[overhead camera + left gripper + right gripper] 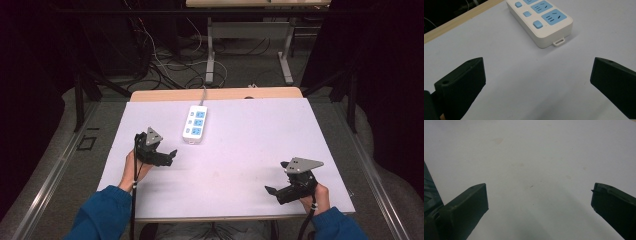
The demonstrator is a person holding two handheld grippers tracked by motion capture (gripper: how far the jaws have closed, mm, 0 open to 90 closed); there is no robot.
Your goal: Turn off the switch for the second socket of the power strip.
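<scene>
The white power strip (195,124) lies toward the far edge of the bench (250,150), left of centre, its long axis running away from the person with the cord leaving at the far end. The left gripper (170,156) is much the nearer: in the left gripper view the power strip (541,21) sits just ahead of the jaws and slightly right of their midline, its near short end with the small hanging loop turned toward them. Those jaws stand wide apart and hold nothing. The right gripper (271,191) rests well apart near the front right corner, jaws likewise spread and empty over bare bench. The strip's switches look blue, though glare makes the far sockets hard to read. A short forward reach by the left hand would probably meet the strip end-on.
</scene>
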